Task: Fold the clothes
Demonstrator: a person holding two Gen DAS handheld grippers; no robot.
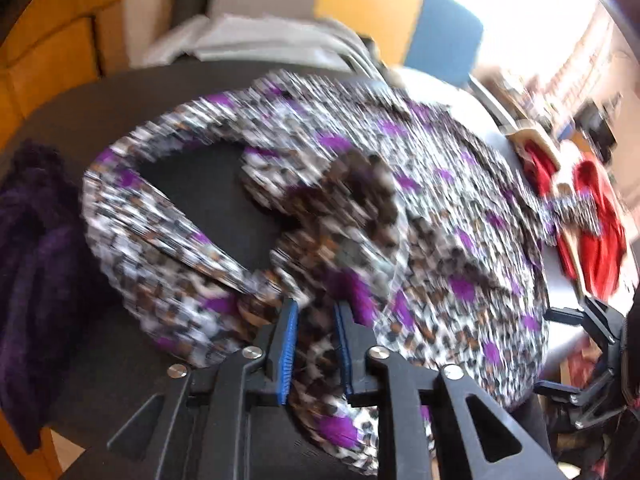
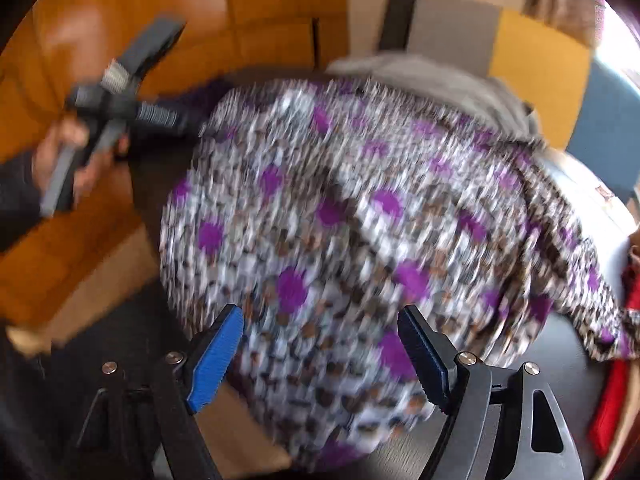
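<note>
Mid-handling: left gripper (image 1: 316,344) pinches a bunched edge of the purple-spotted leopard-print garment (image 1: 420,184), crumpled on the dark table (image 1: 120,92). Right gripper (image 2: 320,356) gapes empty above it. Next probably needs a second grasp to spread it.

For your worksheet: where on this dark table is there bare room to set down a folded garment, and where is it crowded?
Bare table shows behind the patterned garment, before the white clothes, and inside its loop. Crowded: purple fleece on one side, red clothing opposite.
</note>
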